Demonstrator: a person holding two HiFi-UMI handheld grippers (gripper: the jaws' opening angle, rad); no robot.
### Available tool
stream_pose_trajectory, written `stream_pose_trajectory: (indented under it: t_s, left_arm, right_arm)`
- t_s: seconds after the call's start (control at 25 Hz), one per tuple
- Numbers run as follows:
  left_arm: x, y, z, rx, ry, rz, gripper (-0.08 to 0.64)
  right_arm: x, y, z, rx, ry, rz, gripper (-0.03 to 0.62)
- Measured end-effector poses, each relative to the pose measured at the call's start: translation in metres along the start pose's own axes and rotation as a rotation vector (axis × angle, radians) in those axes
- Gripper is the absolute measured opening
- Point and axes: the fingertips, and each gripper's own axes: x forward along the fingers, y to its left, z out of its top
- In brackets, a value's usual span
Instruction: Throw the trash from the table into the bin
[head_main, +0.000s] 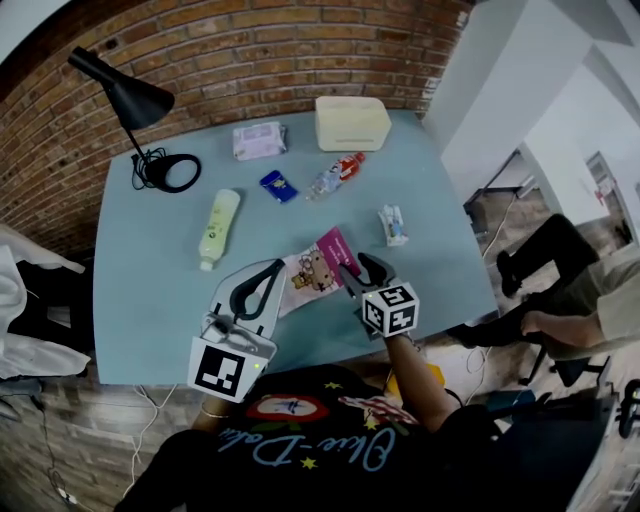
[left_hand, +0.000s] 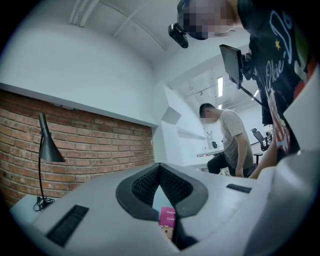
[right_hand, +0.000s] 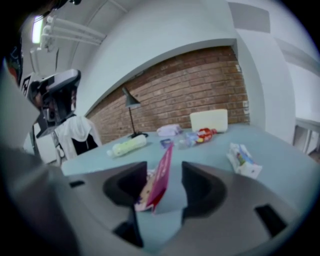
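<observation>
Standing tilted on edge between the spread jaws of the right gripper (right_hand: 164, 167), the pink cartoon wrapper (right_hand: 159, 175) leans against one pad while the other stays clear of it. It sits at the near middle of the pale blue table (head_main: 160, 270), between the two grippers. The left gripper (left_hand: 160, 166) has its jaw tips pressed together just beside the wrapper's edge – whether they nip it I cannot tell. Farther back lie a yellow-green bottle (head_main: 219, 228), a small blue packet (head_main: 278, 185), a crushed plastic bottle (head_main: 335, 177) and a tissue pack (head_main: 393, 225) – all well apart from both grippers.
</observation>
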Motion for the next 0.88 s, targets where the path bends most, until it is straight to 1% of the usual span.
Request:
stream_pose_trajectory:
  t_s: [0.12,0.32,0.48,0.68,0.72,0.76,0.8,0.88]
  left_arm:
    - [-0.001,-0.001,-0.001,0.029,0.012,-0.002,0.011]
    - [-0.002,-0.002,-0.002,0.019,0.016,-0.004,0.011]
    - [-0.004,-0.001,-0.002,0.031,0.013,0.001,0.011]
    - [-0.008,0.001,-0.002,0.029,0.013,0.014,0.011]
    - [-0.009,0.001,-0.003,0.031,0.015,0.013,0.011]
    - [-0.009,0.001,-0.003,0.033,0.018,0.013,0.011]
    - [-0.009,0.001,-0.003,0.033,0.019,0.014,0.011]
    - [-0.01,0.002,-0.001,0.032,0.014,0.016,0.011]
  right_arm:
    - [0.005,0.002,-0.004,0.012,0.008,0.018,0.196]
    - [0.011,0.001,-0.012,0.045,0.026,0.024,0.196]
    - [0.012,0.001,-0.014,0.057,0.021,0.023,0.196]
    - [0.012,0.006,-0.003,-0.045,-0.008,0.007,0.193]
    - [0.01,0.006,-0.002,-0.058,-0.01,-0.001,0.177]
    - [0.009,0.005,-0.002,-0.068,-0.009,-0.013,0.11]
    - [0.008,0.004,-0.001,-0.072,-0.006,-0.021,0.072]
    - [0.008,0.006,-0.001,-0.067,0.002,-0.02,0.044]
